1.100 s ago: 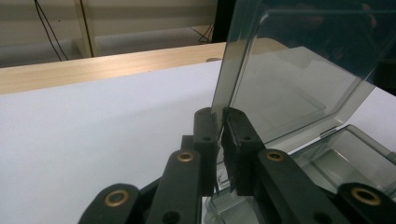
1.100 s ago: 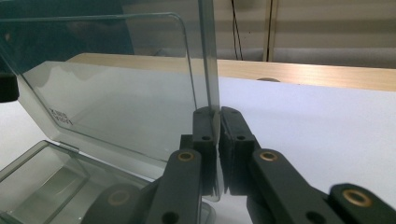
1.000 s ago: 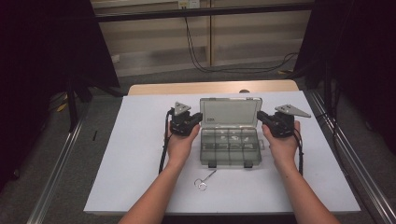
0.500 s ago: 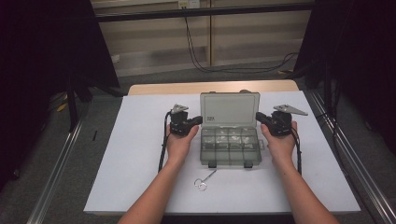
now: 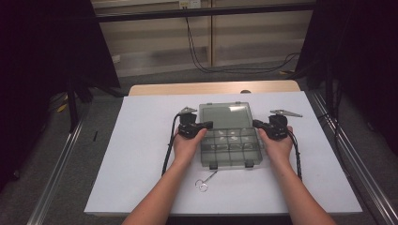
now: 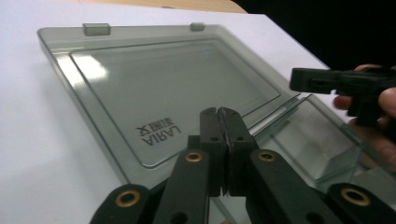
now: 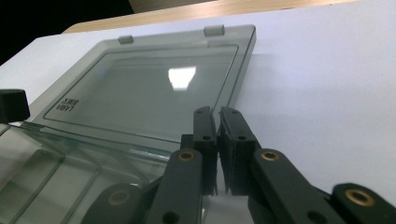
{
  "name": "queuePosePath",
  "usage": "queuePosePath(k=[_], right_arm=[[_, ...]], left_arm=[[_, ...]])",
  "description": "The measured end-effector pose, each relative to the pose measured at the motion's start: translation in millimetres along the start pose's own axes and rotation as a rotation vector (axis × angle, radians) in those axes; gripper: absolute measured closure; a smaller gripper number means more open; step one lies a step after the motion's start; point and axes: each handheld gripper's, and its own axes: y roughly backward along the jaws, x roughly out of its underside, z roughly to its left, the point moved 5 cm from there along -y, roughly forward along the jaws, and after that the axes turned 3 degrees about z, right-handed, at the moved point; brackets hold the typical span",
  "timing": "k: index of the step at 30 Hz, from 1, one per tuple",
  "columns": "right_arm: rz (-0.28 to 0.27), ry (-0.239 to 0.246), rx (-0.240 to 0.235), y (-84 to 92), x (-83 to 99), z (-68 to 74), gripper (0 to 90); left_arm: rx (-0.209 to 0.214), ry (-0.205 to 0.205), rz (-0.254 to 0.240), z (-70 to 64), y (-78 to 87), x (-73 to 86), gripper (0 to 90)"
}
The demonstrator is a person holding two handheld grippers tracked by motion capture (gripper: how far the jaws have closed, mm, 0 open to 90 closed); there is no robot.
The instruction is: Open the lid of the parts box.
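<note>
"LARIA" upside down on smoky box lid

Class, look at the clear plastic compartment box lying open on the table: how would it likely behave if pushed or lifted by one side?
The compartment box looks thin-walled, so probably light and prone to sliding on the smooth white table. Its open lid lies flat on hinges, so it would likely flop if lifted. The glossy plastic may be slippery.

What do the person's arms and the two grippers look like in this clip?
Both forearms are bare, with no sleeves or gloves in sight. The left gripper and right gripper are matte black, each topped by a grey three-cornered plate and trailing a black cable. Seen close up, the left gripper's jaws are flat black bars on linkage arms with brass-coloured pivot rivets.
</note>
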Motion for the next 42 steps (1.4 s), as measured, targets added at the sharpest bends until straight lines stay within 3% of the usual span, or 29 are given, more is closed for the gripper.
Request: queuePosePath(k=[4, 9, 12, 16, 27, 32, 42], right_arm=[[0.006, 0.030, -0.002, 3.5, 0.1, 0.9, 85.7], [0.000, 0.041, 0.000, 7.3, 0.2, 0.0, 85.7], [-0.008, 0.061, 0.023, 9.3, 0.0, -0.2, 87.6], [0.009, 0.049, 0.018, 8.9, 1.9, -0.7, 88.9], [0.029, 0.022, 0.022, 4.6, 5.5, -1.2, 90.0], [0.031, 0.015, 0.030, 5.4, 5.8, -1.9, 90.0], [0.026, 0.020, 0.044, 7.4, 6.1, -3.8, 90.0]], left_arm=[[-0.050, -0.007, -0.017, 8.4, 14.1, -1.8, 84.4], [-0.122, 0.052, -0.026, 20.5, 25.4, 2.2, 88.4], [-0.150, 0.066, 0.029, 25.6, 22.7, 11.2, 90.0], [-0.153, 0.078, 0.090, 25.5, 15.4, 20.3, 90.0], [-0.168, 0.110, 0.086, 26.4, 11.7, 20.4, 90.0], [-0.153, 0.133, 0.074, 26.3, 9.5, 20.0, 90.0], [-0.137, 0.132, 0.071, 26.7, 6.1, 18.9, 90.0]])
